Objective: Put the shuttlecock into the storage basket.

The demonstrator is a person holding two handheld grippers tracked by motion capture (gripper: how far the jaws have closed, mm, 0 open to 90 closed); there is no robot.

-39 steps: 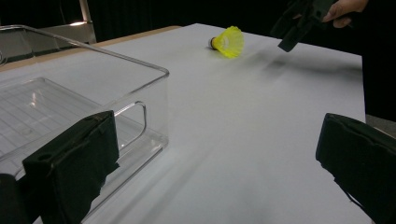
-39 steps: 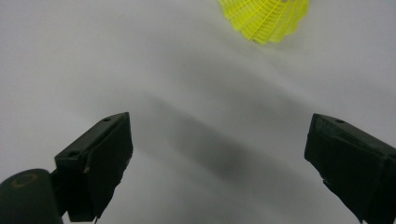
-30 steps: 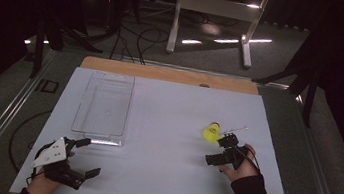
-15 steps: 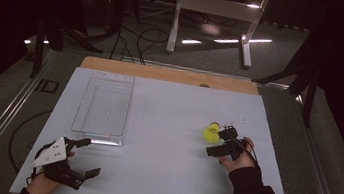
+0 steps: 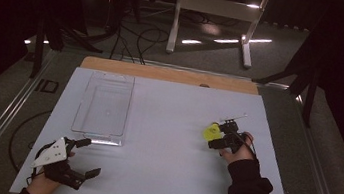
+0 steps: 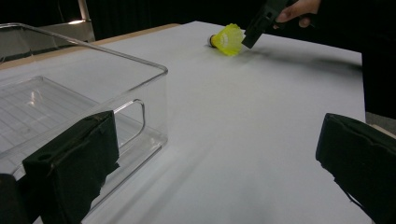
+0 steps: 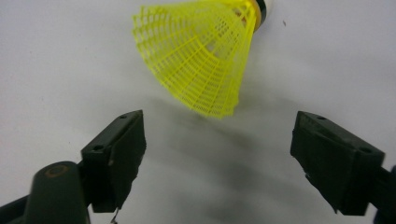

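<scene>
A dark room surrounds a white table (image 5: 159, 176), its wooden far edge catching a little light; cables and a grey metal stand sit on the floor beyond, at the top of the high view.

Nearest, at the lower left of the high view, the left gripper (image 5: 82, 157) rests low over the table's near corner, a grey three-cornered plate on its top. Its jaws stand wide with nothing between them, and in the left gripper view they frame bare tabletop. It looks parked there, out of the way, probably waiting until it is needed.

Just beyond it, in the left half of the frame, lies a clear plastic tray (image 5: 86, 128), long side running away from the person and empty. Its open top and place near the idle hand suggest it is meant to receive something.

Farther off and to the right, the right gripper (image 5: 218, 135) reaches in from a dark sleeve toward a yellow shuttlecock (image 5: 212, 131), which lies on its side on the table, right of centre. In the right gripper view the mesh skirt (image 7: 201, 60) points toward the jaws and the cork away, at the top edge. The jaws have just been closing but are still wide, and the skirt lies just ahead of the tips, not yet between them, so nothing is gripped. The approach lines up with the skirt's open end, likely the easiest part to pinch.

No brand, label or writing can be read anywhere.
</scene>
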